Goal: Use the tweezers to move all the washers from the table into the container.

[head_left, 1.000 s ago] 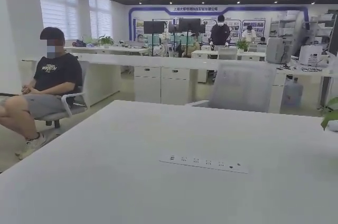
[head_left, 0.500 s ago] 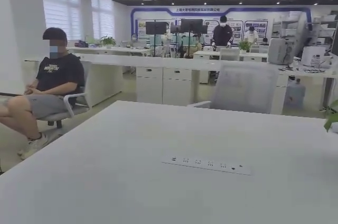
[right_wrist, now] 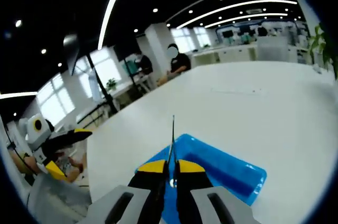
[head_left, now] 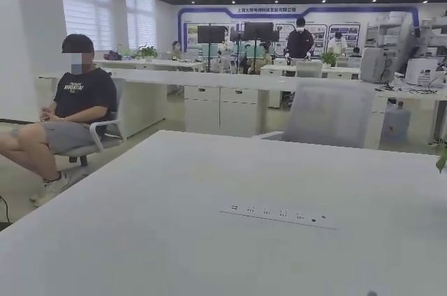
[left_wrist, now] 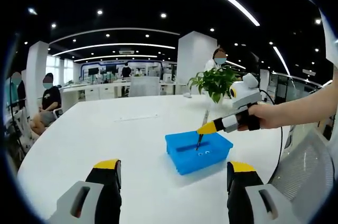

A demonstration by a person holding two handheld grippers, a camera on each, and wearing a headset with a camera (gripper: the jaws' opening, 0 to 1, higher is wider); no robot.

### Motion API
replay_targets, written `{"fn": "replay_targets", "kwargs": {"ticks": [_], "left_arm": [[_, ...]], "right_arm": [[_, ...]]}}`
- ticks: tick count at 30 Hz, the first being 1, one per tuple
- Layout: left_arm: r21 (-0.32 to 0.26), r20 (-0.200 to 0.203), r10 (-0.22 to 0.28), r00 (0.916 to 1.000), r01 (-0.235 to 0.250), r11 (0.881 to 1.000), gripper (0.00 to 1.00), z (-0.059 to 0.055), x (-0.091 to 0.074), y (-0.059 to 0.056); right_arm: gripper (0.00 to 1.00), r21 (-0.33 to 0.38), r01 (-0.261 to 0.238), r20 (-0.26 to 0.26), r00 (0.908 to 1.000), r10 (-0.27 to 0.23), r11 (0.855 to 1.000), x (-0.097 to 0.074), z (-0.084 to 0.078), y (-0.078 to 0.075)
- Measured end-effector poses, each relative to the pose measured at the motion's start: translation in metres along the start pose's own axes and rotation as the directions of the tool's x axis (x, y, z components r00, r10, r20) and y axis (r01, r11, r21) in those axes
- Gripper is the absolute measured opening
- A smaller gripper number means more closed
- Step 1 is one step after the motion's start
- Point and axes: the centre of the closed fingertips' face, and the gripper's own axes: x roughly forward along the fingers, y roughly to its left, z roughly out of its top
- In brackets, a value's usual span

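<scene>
A blue container (left_wrist: 198,152) sits on the white table (left_wrist: 105,139) in front of my left gripper (left_wrist: 174,174), whose jaws stand wide apart with nothing between them. My right gripper (left_wrist: 207,127) comes in from the right, shut on thin metal tweezers (left_wrist: 202,134) whose tips point down into the container. A couple of small pale specks, perhaps washers (left_wrist: 204,152), lie on the container floor. In the right gripper view my right gripper (right_wrist: 170,167) pinches the tweezers (right_wrist: 172,137) over the blue container (right_wrist: 227,174). The left gripper (right_wrist: 66,152) shows open at the left.
A power strip (head_left: 279,215) is set into the table (head_left: 140,226) farther out. A potted plant (left_wrist: 216,84) stands behind the container. A grey chair (head_left: 328,116) is at the far edge. A person sits on a chair (head_left: 70,111) at the left.
Only the head camera has shifted slightly; nothing on the table has visibly moved.
</scene>
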Motion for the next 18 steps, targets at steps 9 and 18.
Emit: {"fn": "replay_targets", "kwargs": {"ticks": [9, 18], "left_arm": [[-0.005, -0.002, 0.0, 1.0, 0.0, 1.0, 0.83, -0.001, 0.0, 0.0], [-0.005, -0.006, 0.001, 1.0, -0.001, 1.0, 0.83, -0.002, 0.0, 0.0]], "right_arm": [[0.03, -0.028, 0.038, -0.052, 0.9979, -0.039, 0.999, 0.011, -0.016, -0.019], [0.03, -0.095, 0.043, -0.082, 0.9953, -0.05, 0.995, 0.015, -0.023, -0.021]]}}
